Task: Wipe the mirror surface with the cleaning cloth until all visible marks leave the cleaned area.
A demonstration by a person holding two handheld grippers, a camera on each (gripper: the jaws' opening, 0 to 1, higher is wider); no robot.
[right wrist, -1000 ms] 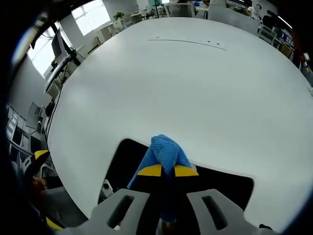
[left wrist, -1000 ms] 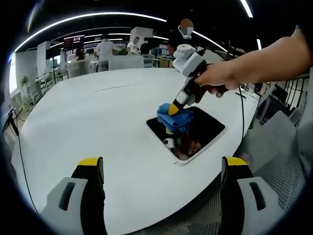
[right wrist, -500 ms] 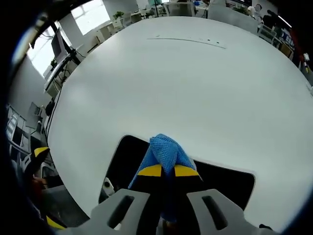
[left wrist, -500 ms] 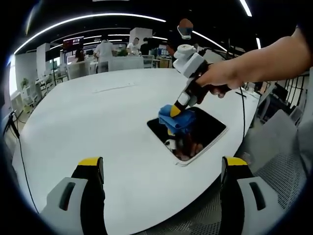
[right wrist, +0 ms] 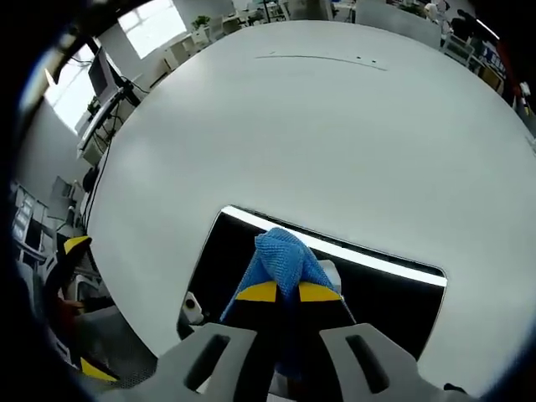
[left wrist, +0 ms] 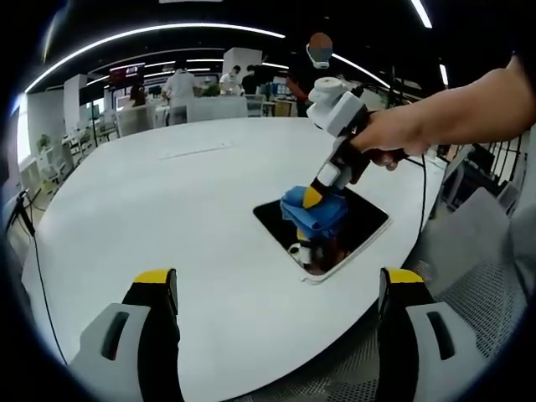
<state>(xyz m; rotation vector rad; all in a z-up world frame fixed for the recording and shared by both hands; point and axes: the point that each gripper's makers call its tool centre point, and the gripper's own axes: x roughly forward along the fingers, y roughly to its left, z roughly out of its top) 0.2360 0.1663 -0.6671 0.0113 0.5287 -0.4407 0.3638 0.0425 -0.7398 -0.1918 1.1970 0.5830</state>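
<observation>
A rectangular mirror (left wrist: 356,219) (right wrist: 385,289) lies flat on the white table (left wrist: 167,201) (right wrist: 318,134), reflecting dark ceiling. A blue cleaning cloth (left wrist: 311,210) (right wrist: 283,257) presses on the mirror, held between the yellow-tipped jaws of my right gripper (left wrist: 316,194) (right wrist: 287,291), which is shut on it. A person's hand (left wrist: 394,138) grips that tool in the left gripper view. My left gripper (left wrist: 276,289) stands open well short of the mirror, with nothing between its jaws.
The table's rounded edge (left wrist: 394,251) runs just beyond the mirror, with grey perforated flooring (left wrist: 469,301) below. People and desks (left wrist: 193,88) stand far behind. A monitor stand (right wrist: 105,92) sits off the table's left side in the right gripper view.
My right gripper has slid the blue cloth further onto the mirror, toward its middle. The left gripper has stayed still and open.
</observation>
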